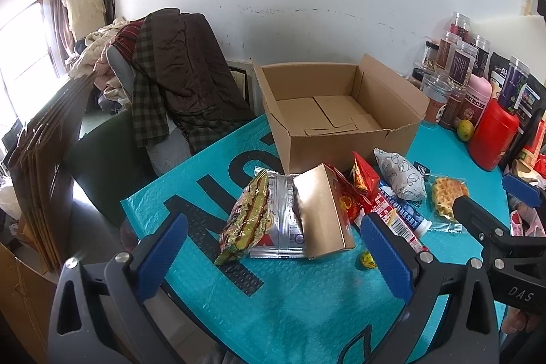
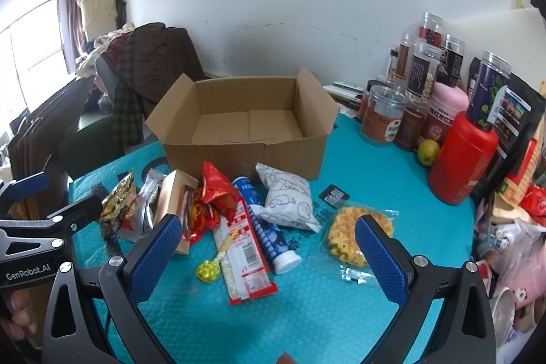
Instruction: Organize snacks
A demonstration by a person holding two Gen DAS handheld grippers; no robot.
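An empty cardboard box (image 1: 341, 144) (image 2: 245, 159) stands open at the back of the teal mat (image 2: 375, 166). In front of it lies a row of snacks: a gold-green packet (image 1: 245, 220) (image 2: 117, 200), a silver packet (image 1: 286, 220), a gold carton (image 1: 320, 214) (image 2: 174, 197), a red packet (image 1: 363, 183) (image 2: 215, 193), a blue-white tube (image 2: 266, 227), a white bun packet (image 1: 402, 176) (image 2: 290, 200) and a bagged waffle (image 1: 447, 197) (image 2: 351, 234). My left gripper (image 1: 273, 248) is open just short of the carton. My right gripper (image 2: 269, 248) is open over the tube and a long red-white packet (image 2: 245, 255).
Jars, a red canister (image 2: 464, 159), a pink tin and a yellow-green fruit (image 2: 428, 152) crowd the right side. A yellow lollipop (image 2: 207, 270) and a small black card (image 2: 333, 195) lie on the mat. A chair draped with clothes (image 1: 170, 84) stands beyond the left edge.
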